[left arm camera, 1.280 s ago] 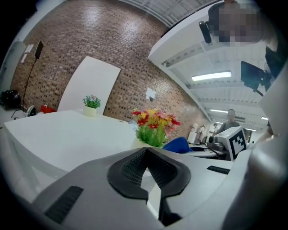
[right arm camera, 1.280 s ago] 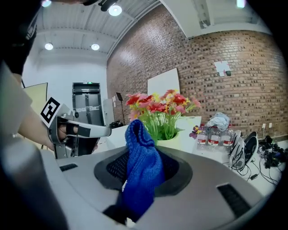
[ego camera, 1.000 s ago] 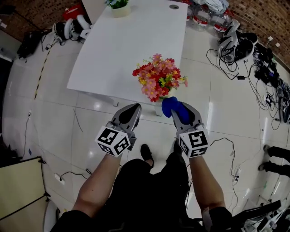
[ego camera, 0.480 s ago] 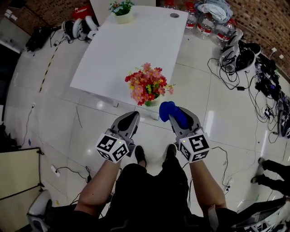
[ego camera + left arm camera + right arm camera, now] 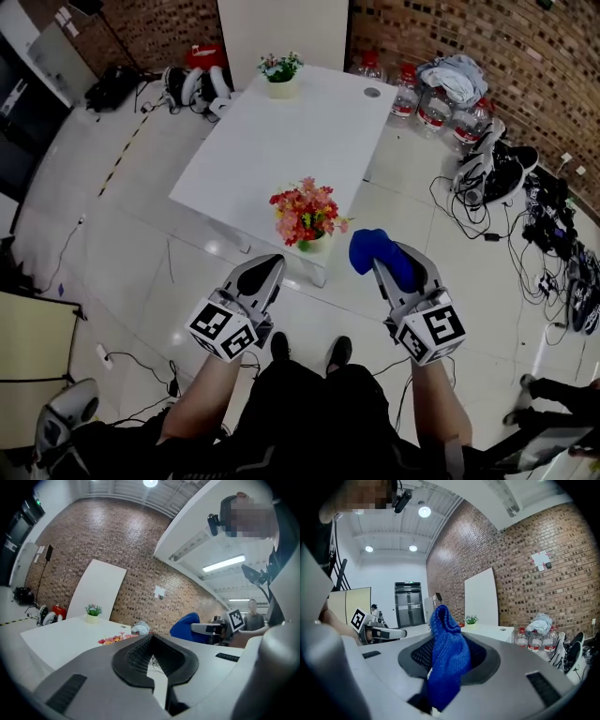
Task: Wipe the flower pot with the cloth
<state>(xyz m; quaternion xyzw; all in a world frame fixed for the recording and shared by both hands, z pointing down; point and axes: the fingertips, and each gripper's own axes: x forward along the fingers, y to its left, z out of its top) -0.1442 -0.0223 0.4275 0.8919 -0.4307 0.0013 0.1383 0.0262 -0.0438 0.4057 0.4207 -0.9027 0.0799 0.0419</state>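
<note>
Head view has me standing short of the white table (image 5: 281, 141), both tools held out in front of my legs, with the flower pot (image 5: 316, 245) sitting upright on the table's near corner under its bunch of red and pink flowers (image 5: 305, 212). My right gripper (image 5: 377, 255) has its jaws closed on the blue cloth (image 5: 372, 249). The right gripper view shows the knit fabric pinched between the pads, standing up in a fold past the tips with a tail hanging toward the base. My left gripper (image 5: 266, 269) carries nothing. In the left gripper view its tips meet, and only a thin wedge of floor shows further back between the pads. The relation that matters is this: the pot lies ahead of the cloth and to its left, roughly between the lines of the two tools, and the cloth is not yet touching it. Its long axis is vertical, so I judge the wipe should run around the side wall below the blooms, coming in from the right. Both tools look about equally near in this view, but the right one holds the cloth, so the reach falls to it. The left could steady the pot from the other side. A second small pot (image 5: 281, 88) stands well apart at the table's far end.
</note>
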